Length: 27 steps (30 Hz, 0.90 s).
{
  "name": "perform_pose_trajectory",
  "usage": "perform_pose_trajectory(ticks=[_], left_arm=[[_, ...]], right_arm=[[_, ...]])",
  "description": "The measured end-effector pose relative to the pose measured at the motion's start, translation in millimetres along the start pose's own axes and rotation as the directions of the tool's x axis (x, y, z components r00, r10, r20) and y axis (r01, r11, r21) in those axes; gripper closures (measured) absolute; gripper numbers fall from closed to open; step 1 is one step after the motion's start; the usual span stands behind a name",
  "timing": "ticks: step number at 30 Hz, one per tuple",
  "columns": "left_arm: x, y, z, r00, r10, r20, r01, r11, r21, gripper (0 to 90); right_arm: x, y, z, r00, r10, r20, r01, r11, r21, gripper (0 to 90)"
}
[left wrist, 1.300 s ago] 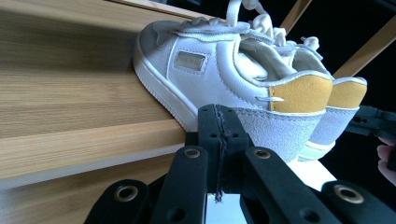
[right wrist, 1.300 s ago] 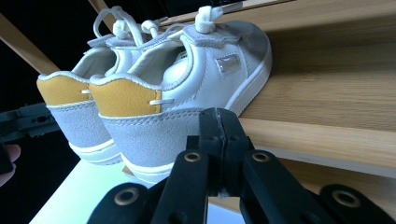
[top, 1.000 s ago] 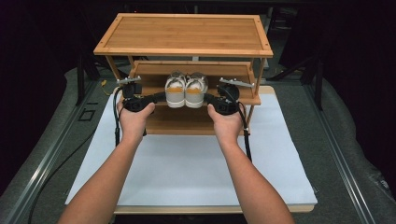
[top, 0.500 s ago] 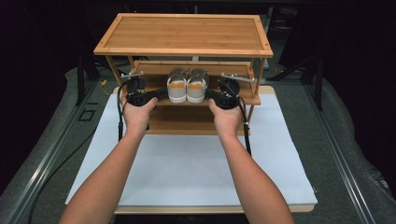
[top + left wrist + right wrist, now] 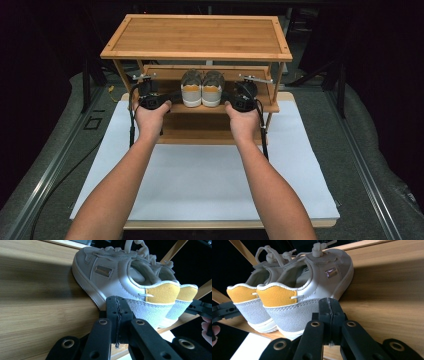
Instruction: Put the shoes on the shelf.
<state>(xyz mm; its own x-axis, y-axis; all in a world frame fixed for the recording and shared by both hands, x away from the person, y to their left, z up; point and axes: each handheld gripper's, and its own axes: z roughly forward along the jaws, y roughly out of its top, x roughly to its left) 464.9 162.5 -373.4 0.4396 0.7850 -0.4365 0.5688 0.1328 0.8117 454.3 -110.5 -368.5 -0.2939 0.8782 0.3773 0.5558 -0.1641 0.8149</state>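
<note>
both grippers have slid in closer since a second ago: left gripper [image 5: 170, 101] and right gripper [image 5: 226, 101], jaws pressed together, now flank the pair of shoes [image 5: 202, 90] on the rack's middle shelf [image 5: 250, 107], heels facing out.

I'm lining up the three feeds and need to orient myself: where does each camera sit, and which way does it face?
High view: above the person's side, looking forward and down at the bamboo rack; both forearms, left gripper and right gripper show.
Left gripper view: rides the left gripper, shut jaws aimed along the shelf at the shoes' heels.
Right gripper view: mirrors it from the other side.
Shared: all show the shoes.
</note>
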Motion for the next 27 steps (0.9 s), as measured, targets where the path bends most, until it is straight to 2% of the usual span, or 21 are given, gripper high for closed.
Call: perform_pose_trajectory(ticks=[1, 2, 4, 6, 7, 9, 15, 17, 18, 20, 21, 23, 24, 25, 27], left_arm=[[0.2, 0.2, 0.3, 1.0000, 0.001, 0.000, -0.001, 1.0000, 0.002, 89.8], [0.7, 0.4, 1.5, 1.0000, 0.002, -0.005, -0.002, 1.0000, -0.004, 89.8], [0.4, 1.4, 2.7, 0.9999, 0.003, -0.010, -0.003, 1.0000, 0.002, 89.8], [-1.0, 2.5, 4.3, 0.9995, 0.015, -0.027, -0.015, 0.9999, -0.001, 89.8], [0.0, 2.6, 4.9, 0.9996, 0.012, -0.027, -0.012, 0.9999, -0.002, 89.8], [2.4, 3.1, 5.9, 0.9998, 0.004, -0.018, -0.004, 1.0000, -0.006, 89.8], [3.9, 4.2, 9.2, 0.9998, -0.002, -0.021, 0.002, 1.0000, -0.007, 89.8], [3.8, 5.0, 10.5, 0.9995, -0.001, -0.032, 0.001, 1.0000, -0.001, 89.8], [3.5, 5.3, 10.7, 0.9993, 0.003, -0.036, -0.003, 1.0000, 0.001, 89.8], [4.1, 5.7, 11.6, 0.9992, -0.001, -0.039, 0.001, 1.0000, -0.001, 89.8], [5.3, 5.8, 11.7, 0.9993, 0.002, -0.038, -0.001, 1.0000, 0.005, 89.8], [6.1, 5.9, 12.2, 0.9996, -0.011, -0.026, 0.011, 0.9999, 0.006, 89.8], [6.2, 5.9, 12.5, 0.9996, -0.008, -0.028, 0.009, 0.9999, 0.006, 89.8], [6.2, 5.9, 12.7, 0.9995, -0.010, -0.028, 0.011, 0.9999, 0.006, 89.8], [6.2, 6.0, 13.1, 0.9994, -0.007, -0.033, 0.007, 1.0000, 0.005, 89.8]], right_arm=[[0.6, 1.3, -0.4, 0.9999, -0.006, 0.016, 0.005, 1.000, 0.016, 90.0], [0.5, 1.5, 1.5, 0.9999, -0.008, 0.009, 0.008, 1.000, 0.000, 90.0], [0.3, 2.1, 1.9, 0.9999, -0.007, 0.015, 0.007, 1.000, 0.017, 90.0], [0.8, 1.6, 4.3, 0.9997, -0.002, 0.023, 0.002, 1.000, -0.005, 90.0], [1.1, 2.3, 3.1, 0.9996, -0.008, 0.029, 0.007, 1.000, 0.017, 90.0], [2.3, 2.3, 4.9, 0.9991, -0.013, 0.040, 0.013, 1.000, 0.007, 90.0], [0.3, 4.0, 9.6, 0.9995, -0.014, 0.030, 0.014, 1.000, -0.001, 90.0], [-0.1, 4.2, 10.0, 0.9990, -0.012, 0.042, 0.012, 1.000, 0.011, 90.0], [-0.8, 3.8, 11.5, 0.9997, -0.006, 0.025, 0.006, 1.000, 0.003, 90.0], [0.0, 3.9, 12.1, 0.9992, -0.001, 0.040, 0.001, 1.000, 0.001, 90.0], [-0.1, 4.1, 12.6, 0.9996, -0.002, 0.028, 0.002, 1.000, 0.001, 90.0], [0.1, 5.8, 12.3, 0.9989, -0.004, 0.046, 0.003, 1.000, 0.020, 90.0], [-0.5, 6.4, 12.3, 0.9994, -0.008, 0.034, 0.007, 1.000, 0.026, 90.0], [-0.4, 6.0, 14.1, 0.9991, -0.009, 0.041, 0.008, 1.000, 0.008, 90.0], [-0.7, 6.5, 14.7, 0.9990, -0.010, 0.043, 0.009, 1.000, 0.006, 90.0]])
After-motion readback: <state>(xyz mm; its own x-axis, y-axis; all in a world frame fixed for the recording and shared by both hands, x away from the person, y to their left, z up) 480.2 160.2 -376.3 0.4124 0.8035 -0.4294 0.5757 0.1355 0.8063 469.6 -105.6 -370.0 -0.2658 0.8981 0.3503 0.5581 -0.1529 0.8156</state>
